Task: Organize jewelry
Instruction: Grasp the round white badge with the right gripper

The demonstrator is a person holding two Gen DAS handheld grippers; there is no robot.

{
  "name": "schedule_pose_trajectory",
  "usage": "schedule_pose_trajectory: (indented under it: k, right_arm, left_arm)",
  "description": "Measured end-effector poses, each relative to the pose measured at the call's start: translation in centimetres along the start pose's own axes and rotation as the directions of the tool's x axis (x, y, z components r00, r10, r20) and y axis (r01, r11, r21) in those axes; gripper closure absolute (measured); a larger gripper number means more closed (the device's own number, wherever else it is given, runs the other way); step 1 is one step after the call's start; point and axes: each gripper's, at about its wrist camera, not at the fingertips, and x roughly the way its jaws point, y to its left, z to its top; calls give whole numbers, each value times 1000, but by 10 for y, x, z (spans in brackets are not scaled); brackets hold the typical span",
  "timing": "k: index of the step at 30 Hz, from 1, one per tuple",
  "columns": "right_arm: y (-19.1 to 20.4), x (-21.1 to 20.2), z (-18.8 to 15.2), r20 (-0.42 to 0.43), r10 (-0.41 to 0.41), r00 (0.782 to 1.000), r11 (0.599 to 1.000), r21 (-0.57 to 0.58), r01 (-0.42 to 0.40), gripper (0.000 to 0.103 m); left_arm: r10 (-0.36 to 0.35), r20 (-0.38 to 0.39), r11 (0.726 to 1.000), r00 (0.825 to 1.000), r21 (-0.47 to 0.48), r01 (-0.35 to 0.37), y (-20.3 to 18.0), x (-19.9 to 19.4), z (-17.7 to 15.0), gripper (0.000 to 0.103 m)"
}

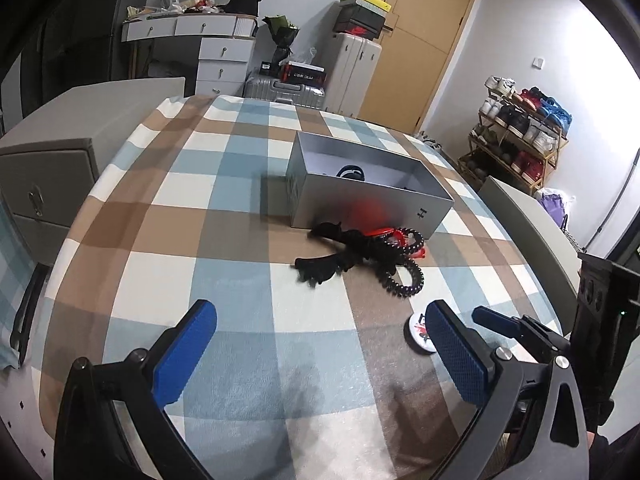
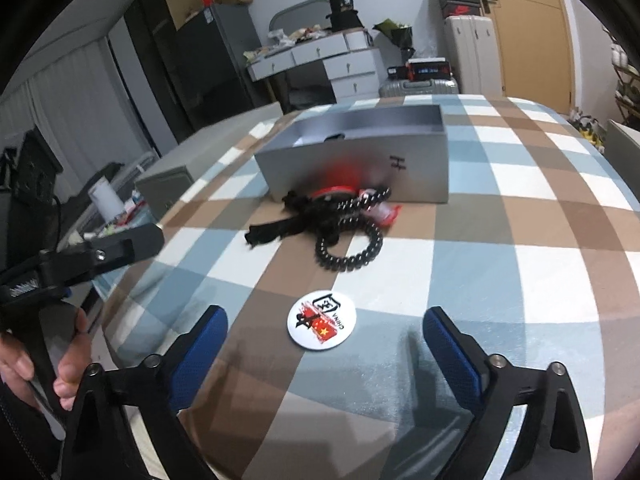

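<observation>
A grey open box [image 1: 372, 196] [image 2: 360, 160] stands on the checked tablecloth with a dark item inside [image 1: 351, 171]. In front of it lies a tangle: black fabric ties [image 1: 320, 268] [image 2: 272, 232], a black coiled band [image 1: 404, 276] [image 2: 348, 252] and a red piece [image 1: 380, 232] [image 2: 336, 194]. A round white badge [image 2: 322, 324] [image 1: 418, 330] lies nearer. My left gripper [image 1: 320, 344] is open and empty above the cloth. My right gripper [image 2: 324, 344] is open and empty, with the badge just ahead between its fingers.
The table [image 1: 240, 168] is covered with a blue, brown and white checked cloth. Grey cabinets [image 1: 52, 168] stand at the left, a shoe rack [image 1: 516, 132] at the right, suitcases and drawers behind. The left gripper shows in the right wrist view [image 2: 100, 256].
</observation>
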Motion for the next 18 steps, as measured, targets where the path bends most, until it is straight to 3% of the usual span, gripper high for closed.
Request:
schedule_pose_trajectory:
  k: [9,18]
  right_arm:
    - [18,12,1,-29,-63,998,995,-80,60,14]
    - [16,18,2,-32,-83,996,993,-85,80,28]
  left_arm:
    - [-32,-44,999,999,-4,32,6,0,0,1]
    - [-44,-41,999,998,16,45,6,-4,3,1]
